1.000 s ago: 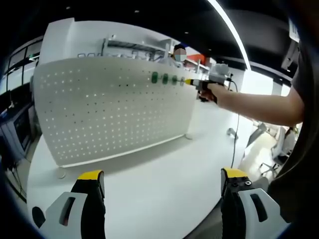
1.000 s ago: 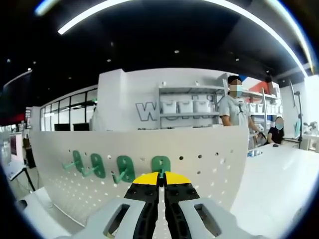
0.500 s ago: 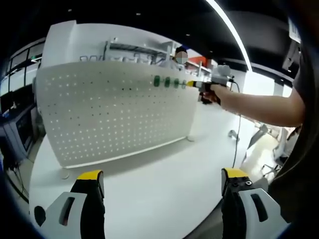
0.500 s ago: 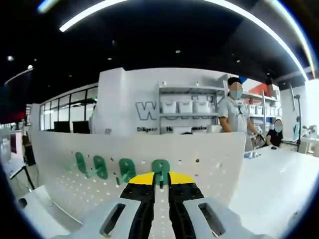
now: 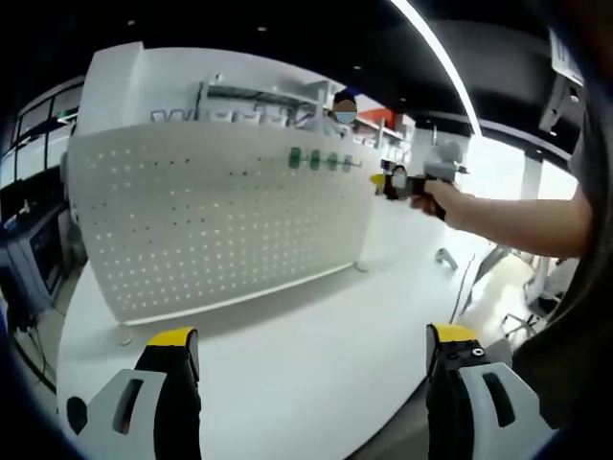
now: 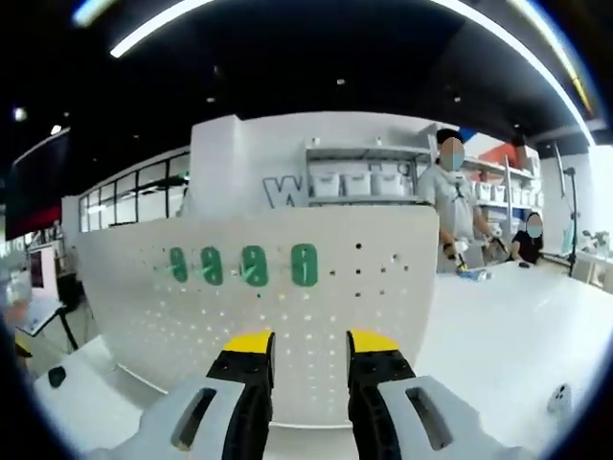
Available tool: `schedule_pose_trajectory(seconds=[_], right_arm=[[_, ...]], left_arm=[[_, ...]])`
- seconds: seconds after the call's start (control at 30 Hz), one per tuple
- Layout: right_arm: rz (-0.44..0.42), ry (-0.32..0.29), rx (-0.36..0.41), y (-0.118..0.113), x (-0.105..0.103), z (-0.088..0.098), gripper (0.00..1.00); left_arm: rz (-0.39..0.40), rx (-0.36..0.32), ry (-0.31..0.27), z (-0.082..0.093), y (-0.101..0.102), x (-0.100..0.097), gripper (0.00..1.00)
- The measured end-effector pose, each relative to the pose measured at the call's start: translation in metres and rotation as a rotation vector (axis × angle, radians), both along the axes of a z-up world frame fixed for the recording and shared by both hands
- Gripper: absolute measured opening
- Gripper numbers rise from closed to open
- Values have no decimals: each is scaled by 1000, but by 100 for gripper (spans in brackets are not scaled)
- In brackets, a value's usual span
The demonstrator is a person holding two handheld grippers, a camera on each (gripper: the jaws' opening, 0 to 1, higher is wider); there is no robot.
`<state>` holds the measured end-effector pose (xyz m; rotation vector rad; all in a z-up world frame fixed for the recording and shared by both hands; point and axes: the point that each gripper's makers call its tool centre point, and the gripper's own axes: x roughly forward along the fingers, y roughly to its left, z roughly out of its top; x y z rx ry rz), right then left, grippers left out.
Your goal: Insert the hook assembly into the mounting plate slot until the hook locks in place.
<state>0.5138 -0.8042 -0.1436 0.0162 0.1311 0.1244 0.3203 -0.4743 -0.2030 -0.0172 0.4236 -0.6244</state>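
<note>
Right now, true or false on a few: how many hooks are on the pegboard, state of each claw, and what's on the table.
1. Four green hooks sit in a row on the white pegboard. True.
2. The right claw is clamped on a hook. False: it is open and empty.
3. The left claw is open. True.
4. The pegboard lies flat on the table. False: it stands upright.
5. The hooks are red. False: green.

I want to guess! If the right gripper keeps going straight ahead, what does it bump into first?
Probably the pegboard. The right gripper points at its holes, just below the green hooks.
</note>
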Motion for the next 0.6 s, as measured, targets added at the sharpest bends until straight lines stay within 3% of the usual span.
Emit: schedule_pose_trajectory(seconds=[0.17, 0.2, 0.33, 0.6], right_arm=[[38, 56, 19, 13, -40, -27, 53], [57, 95, 8, 19, -57, -40, 53], [71, 131, 18, 31, -88, -56, 59], [99, 199, 78, 58, -130, -80, 74]], left_arm=[[-2, 3, -5, 2, 0, -2, 100], [-2, 4, -6, 2, 0, -3, 100], [0, 4, -3, -1, 1, -6, 100], [-3, 2, 3, -4, 0, -12, 100]])
